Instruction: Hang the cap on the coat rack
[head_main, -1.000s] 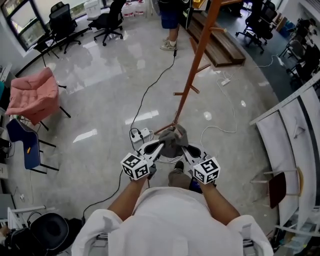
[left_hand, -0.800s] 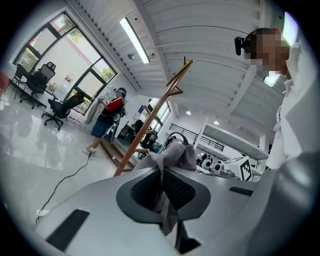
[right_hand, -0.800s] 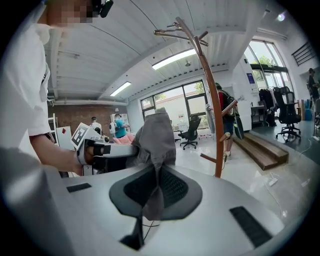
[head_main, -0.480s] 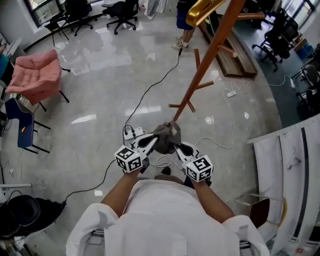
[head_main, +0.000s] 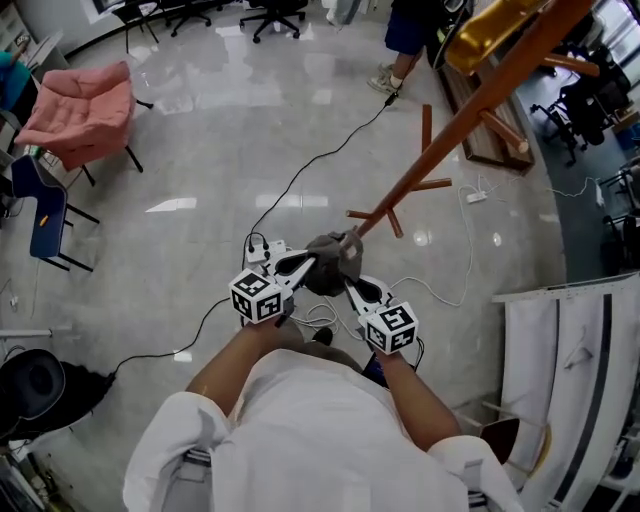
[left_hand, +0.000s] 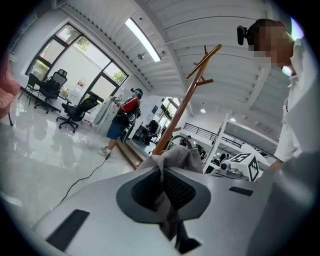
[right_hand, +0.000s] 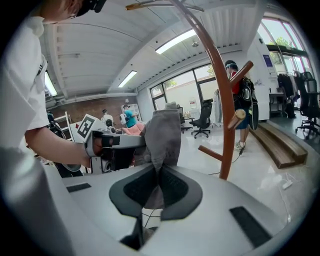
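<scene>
While the head view shows the cap (head_main: 335, 262) held near the coat rack (head_main: 450, 140), no peg carries it; hanging is not yet done. Left gripper view: left hand-held gripper (left_hand: 164, 182) clamped on cap fabric. Right gripper view: right hand-held gripper (right_hand: 157, 187) likewise pinching the cap.

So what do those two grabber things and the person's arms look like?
The left gripper and right gripper are light grey with black patches. Each carries a white cube with black square markers. Their jaws have dark, dotted pads. The person wears a white short-sleeved shirt.
</scene>
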